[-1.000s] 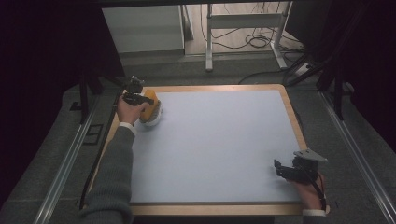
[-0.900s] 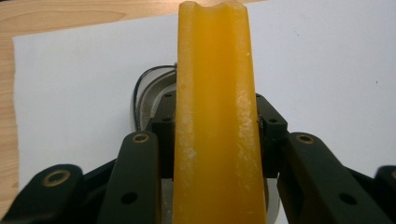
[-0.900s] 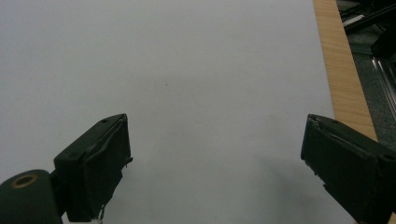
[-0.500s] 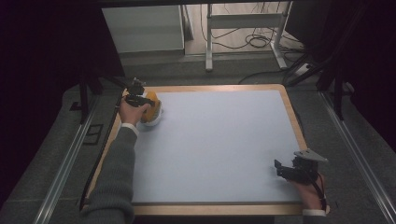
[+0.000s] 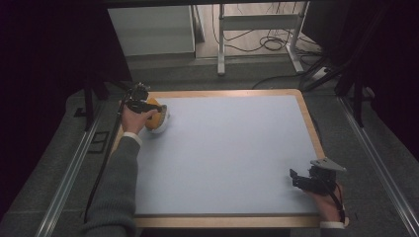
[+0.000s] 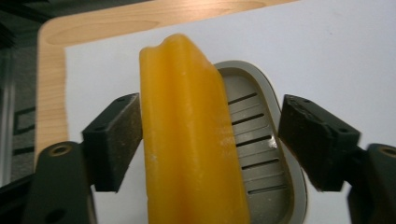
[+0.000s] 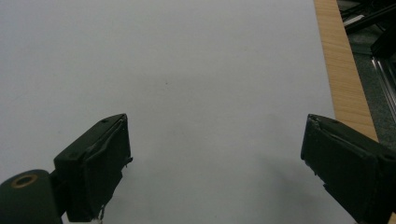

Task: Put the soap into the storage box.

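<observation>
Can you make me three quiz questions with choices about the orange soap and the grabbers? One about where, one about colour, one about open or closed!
1. Where is the soap dish?
A far left corner of the table
B near right corner
C middle

2. What colour is the soap bar?
A green
B orange
C white

3. How is the right gripper?
A shut on the soap
B open, holding nothing
C shut on the dish

Answers: 1 A, it sits by the table's far left edge; 2 B, the bar is orange; 3 B, its jaws stand wide apart over bare mat.
</observation>
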Action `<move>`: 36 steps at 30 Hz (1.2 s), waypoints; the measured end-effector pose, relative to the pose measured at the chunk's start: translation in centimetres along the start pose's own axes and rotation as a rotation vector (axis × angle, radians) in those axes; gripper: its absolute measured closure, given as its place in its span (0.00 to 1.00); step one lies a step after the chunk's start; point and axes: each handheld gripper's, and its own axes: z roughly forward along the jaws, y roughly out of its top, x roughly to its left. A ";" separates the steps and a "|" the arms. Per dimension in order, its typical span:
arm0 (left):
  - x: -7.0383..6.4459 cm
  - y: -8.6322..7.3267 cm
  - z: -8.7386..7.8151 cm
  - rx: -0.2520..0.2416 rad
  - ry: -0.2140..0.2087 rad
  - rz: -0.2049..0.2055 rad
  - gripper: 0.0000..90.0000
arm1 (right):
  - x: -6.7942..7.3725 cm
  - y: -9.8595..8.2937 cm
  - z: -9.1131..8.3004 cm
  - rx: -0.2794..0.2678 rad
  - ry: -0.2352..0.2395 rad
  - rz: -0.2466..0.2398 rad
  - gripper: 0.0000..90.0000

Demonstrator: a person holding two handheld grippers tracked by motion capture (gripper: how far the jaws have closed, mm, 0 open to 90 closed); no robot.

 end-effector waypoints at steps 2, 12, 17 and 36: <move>0.2 -0.4 -0.3 -0.017 -0.011 0.007 0.24 | 0.0 0.0 0.0 0.001 -0.001 0.001 0.09; -0.1 -2.1 -2.3 -0.075 -0.049 0.045 0.21 | 0.1 0.0 0.0 0.002 0.001 -0.003 0.09; -0.8 -3.1 -4.0 -0.114 -0.116 0.065 0.21 | 0.1 0.0 0.1 0.001 0.002 -0.003 0.09; -4.9 -11.4 -6.3 -0.176 -0.332 0.102 0.23 | 0.3 0.1 -0.1 0.000 0.002 -0.008 0.09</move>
